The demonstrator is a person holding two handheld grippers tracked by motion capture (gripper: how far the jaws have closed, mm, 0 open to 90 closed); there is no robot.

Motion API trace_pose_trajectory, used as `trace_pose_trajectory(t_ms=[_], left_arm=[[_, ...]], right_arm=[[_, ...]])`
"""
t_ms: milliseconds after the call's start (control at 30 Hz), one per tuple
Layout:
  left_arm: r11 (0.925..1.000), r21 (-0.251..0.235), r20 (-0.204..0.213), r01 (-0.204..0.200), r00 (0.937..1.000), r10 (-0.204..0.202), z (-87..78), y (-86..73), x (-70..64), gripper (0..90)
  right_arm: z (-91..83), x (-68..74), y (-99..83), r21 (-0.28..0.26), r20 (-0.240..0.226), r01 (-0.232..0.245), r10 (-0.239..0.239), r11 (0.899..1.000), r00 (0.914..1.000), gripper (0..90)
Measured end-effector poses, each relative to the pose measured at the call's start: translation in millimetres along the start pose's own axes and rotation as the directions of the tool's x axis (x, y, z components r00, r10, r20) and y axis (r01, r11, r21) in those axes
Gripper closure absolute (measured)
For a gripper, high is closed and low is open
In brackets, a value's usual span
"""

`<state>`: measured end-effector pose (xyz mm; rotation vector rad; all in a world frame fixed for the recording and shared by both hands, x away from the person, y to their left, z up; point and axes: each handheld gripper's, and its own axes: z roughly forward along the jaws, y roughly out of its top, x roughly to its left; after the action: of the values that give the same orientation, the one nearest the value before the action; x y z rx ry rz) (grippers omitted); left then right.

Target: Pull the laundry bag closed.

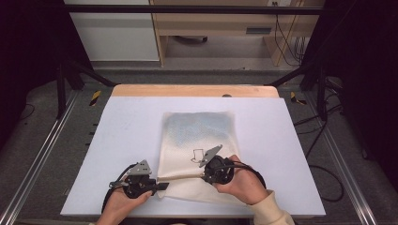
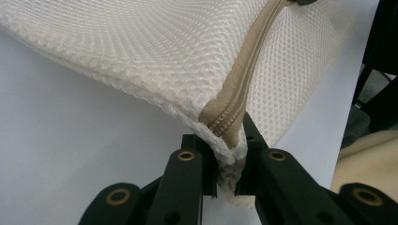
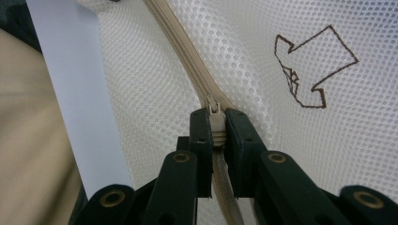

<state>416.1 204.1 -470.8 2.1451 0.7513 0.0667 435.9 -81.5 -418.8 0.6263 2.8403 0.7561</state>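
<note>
Cream mesh zip-up laundry bag point(image 1: 199, 140) lies mid-table. Left gripper point(image 2: 228, 161) is clamped on its 7 o'clock corner, right gripper point(image 3: 216, 140) on the tan zipper pull point(image 3: 215, 110). Risk: a skewed pull could slip the small tab from the jaws or snag mesh in the teeth.

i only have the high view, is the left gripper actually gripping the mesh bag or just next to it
Observer: The left gripper is shut on the mesh bag, pinching its corner where the zipper ends.
Operator: and the right one, what's it got
Observer: The right gripper is clamped on the zipper pull, not the mesh.
Operator: is the zip closed ahead of the pull
Observer: In the right gripper view, the tape runs on as one joined band beyond the pull, so it looks closed there.
</note>
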Motion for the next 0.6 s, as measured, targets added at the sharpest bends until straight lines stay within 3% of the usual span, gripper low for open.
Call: trace_pose_trajectory(t_ms=[600], left_arm=[[1.0, -0.005, 0.004, 0.003, 1.0, -0.003, -0.2, -0.1, 0.4, 82.7]], right_arm=[[-13.2, -6.2, -18.6, -0.017, 0.016, -0.042, 0.042, 0.999, 0.999, 81.9]])
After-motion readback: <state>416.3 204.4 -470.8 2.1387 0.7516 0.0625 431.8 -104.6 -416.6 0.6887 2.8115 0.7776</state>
